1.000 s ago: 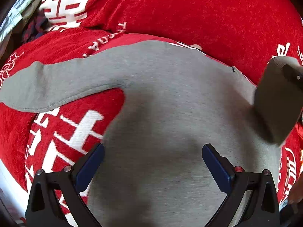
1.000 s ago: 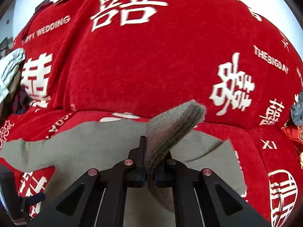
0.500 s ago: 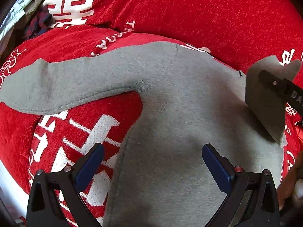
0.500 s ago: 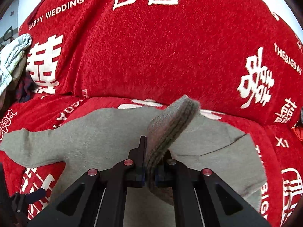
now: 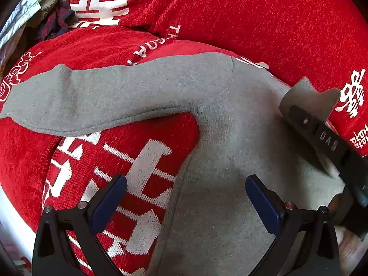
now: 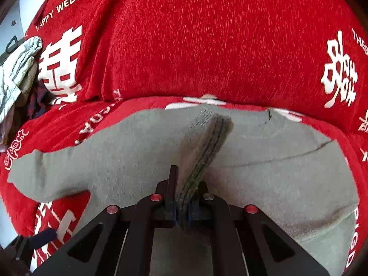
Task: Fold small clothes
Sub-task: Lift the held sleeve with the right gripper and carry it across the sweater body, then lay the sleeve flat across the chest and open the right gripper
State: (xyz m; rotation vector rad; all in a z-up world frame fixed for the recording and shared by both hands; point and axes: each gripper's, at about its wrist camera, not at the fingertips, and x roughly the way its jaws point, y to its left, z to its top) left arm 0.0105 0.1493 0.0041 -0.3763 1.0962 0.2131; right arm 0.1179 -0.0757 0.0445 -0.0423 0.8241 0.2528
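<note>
Your grey sweatshirt (image 6: 264, 179) lies spread flat across the red cover (image 6: 207, 46) on the seat, its body under both cameras and one sleeve (image 5: 96, 101) stretched out to your left. Beyond that sleeve, a pile of other clothes (image 6: 18, 69) sits well apart at the far left edge.

The main risk, as I judge it, is that the soft plush cover drags at the fabric: if you carry the pinched part across too low, the body underneath may bunch or slide with it and the fold will land crooked. The outstretched sleeve can also be pulled askew if the body shifts. A second risk is the ribbed cuff (image 6: 207, 142) slipping out, since your grip sits near its end and the knit is thick and springy.

Your right gripper (image 6: 181, 209) is closed tight on that ribbed cuff, which stands up from between the jaws, lifted clear of the sweatshirt's body.

Your left gripper (image 5: 186, 197) has its jaws spread wide and holds nothing; it hovers over the side edge of the body, one finger (image 5: 110, 197) above the cover, the other above grey fabric.
</note>
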